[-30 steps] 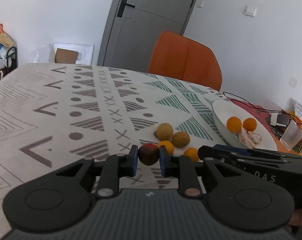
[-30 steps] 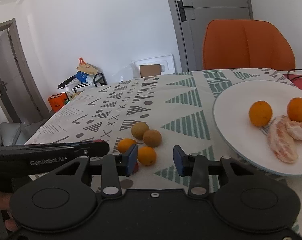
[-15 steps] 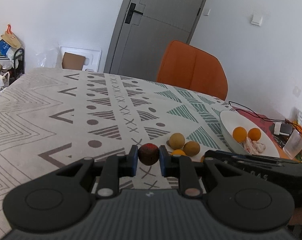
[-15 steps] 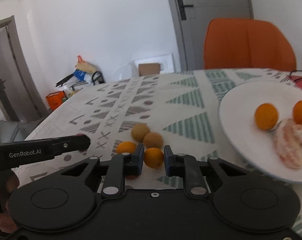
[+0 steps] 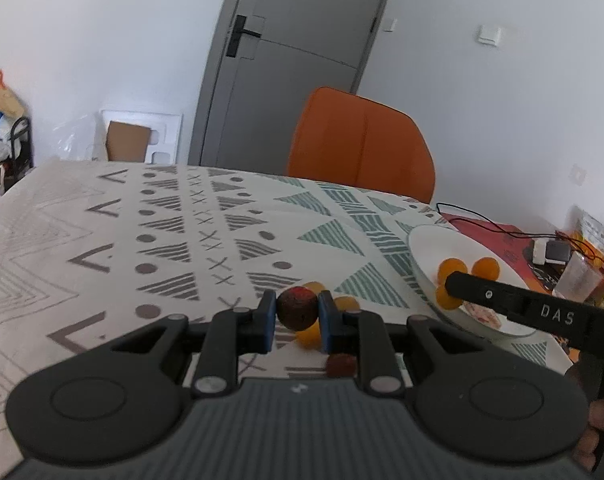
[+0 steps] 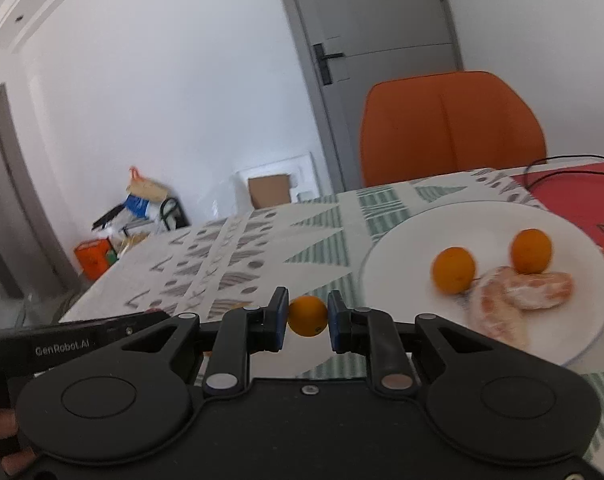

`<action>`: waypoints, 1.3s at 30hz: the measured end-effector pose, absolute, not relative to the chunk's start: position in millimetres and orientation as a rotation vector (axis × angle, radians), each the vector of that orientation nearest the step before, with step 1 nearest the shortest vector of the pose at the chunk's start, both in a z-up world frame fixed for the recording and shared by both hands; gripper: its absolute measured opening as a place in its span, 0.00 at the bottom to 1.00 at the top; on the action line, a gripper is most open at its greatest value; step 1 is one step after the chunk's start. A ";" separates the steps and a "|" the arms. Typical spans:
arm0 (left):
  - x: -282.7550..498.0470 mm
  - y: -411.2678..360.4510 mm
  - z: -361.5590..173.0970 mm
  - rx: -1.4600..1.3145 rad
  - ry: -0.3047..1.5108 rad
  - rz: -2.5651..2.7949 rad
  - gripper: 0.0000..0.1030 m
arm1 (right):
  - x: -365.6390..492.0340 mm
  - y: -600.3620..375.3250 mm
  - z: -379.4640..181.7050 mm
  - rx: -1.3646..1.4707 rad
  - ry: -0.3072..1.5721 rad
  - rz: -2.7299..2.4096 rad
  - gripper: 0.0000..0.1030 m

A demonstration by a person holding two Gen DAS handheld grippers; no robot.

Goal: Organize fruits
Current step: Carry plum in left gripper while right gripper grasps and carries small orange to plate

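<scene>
With right gripper clamped on small orange, carry low over white plate, release gently beside others; left gripper clamped on dark fruit.

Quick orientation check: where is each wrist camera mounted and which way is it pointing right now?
Left wrist: on the left gripper, looking along its fingers across the patterned table; it grips a dark red fruit, with the right tool and hand at the right edge.
Right wrist: on the right gripper, facing the white plate; it grips a small orange, with the left tool at the lower left.
Shared: the plate, orange chair and grey door.
</scene>
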State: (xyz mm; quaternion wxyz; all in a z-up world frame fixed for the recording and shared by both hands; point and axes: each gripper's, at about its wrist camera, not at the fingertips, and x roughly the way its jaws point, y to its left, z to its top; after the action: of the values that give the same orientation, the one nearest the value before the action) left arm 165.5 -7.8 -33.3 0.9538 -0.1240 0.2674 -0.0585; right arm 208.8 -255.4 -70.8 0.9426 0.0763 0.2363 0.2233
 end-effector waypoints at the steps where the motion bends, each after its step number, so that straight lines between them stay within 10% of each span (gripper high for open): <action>1: 166.5 -10.2 -32.3 -0.249 0.542 -0.124 0.20 | 209.7 -258.5 -70.6 0.158 0.480 0.447 0.19; 39: 209.6 -120.1 -15.2 -0.157 0.519 -0.317 0.20 | 190.0 -351.5 -77.3 0.226 0.458 0.287 0.31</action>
State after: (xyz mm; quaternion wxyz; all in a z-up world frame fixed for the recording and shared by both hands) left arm 209.6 -120.0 -15.2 0.9511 -0.0771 0.2550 -0.1561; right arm 190.0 -351.5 -77.3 0.9574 0.1115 0.2255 0.1416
